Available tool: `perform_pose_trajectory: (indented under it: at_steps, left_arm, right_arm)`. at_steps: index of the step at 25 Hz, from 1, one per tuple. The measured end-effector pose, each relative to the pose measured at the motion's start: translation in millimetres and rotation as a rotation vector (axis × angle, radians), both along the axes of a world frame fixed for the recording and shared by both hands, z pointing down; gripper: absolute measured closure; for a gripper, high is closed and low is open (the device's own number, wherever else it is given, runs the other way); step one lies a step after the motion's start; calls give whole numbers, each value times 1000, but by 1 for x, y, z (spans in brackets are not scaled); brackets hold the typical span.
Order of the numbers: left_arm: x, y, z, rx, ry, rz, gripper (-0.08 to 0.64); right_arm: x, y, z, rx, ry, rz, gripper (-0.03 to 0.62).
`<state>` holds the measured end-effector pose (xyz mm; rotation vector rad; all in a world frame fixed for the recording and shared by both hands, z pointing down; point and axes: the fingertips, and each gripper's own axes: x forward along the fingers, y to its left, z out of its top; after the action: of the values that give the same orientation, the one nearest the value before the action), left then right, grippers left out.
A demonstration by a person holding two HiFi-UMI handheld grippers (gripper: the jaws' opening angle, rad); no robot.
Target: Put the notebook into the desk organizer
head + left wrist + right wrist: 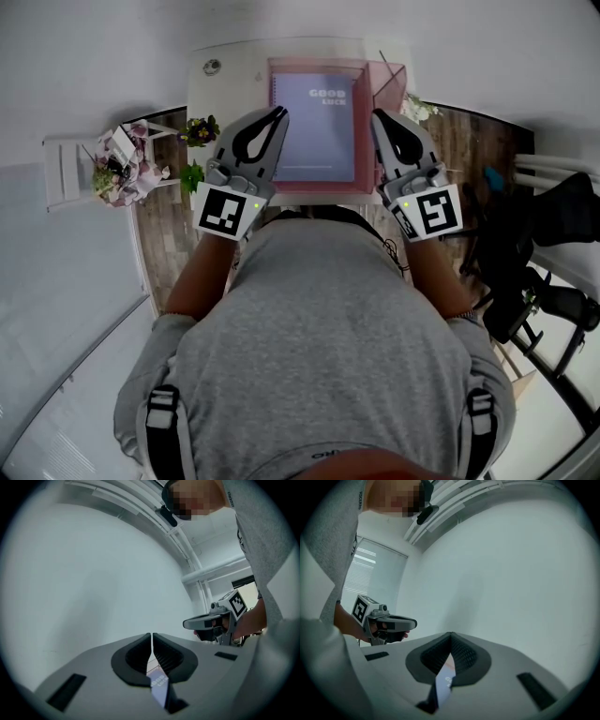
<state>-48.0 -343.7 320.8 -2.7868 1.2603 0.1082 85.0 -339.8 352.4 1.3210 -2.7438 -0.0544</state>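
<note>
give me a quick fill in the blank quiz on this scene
1. The notebook has GOOD ____ printed on its cover.
2. The desk organizer beneath it is ____ in colour.
3. The left gripper and right gripper both have their jaws ____, holding nothing.
Missing words: LUCK; pink; shut.

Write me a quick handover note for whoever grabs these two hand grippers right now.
Left gripper: jaws together, empty, by the notebook's left edge in the head view.
Right gripper: jaws together, empty, by its right edge.
Notebook: flat, cover up, within the pink desk organizer's frame on the white table.
Done: the notebook looks placed and neither gripper holds it.
Left: check the seating. From above I can't tell whether it sits fully inside or rests on top.
</note>
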Motion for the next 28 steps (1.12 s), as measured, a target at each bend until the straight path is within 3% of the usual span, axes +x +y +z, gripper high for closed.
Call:
perform_pose_trajectory:
  at_steps: [28]
  left_arm:
    - [2, -7, 9, -9, -18, -18, 531]
  right_arm:
    - [4, -6, 9, -30, 1, -27, 583]
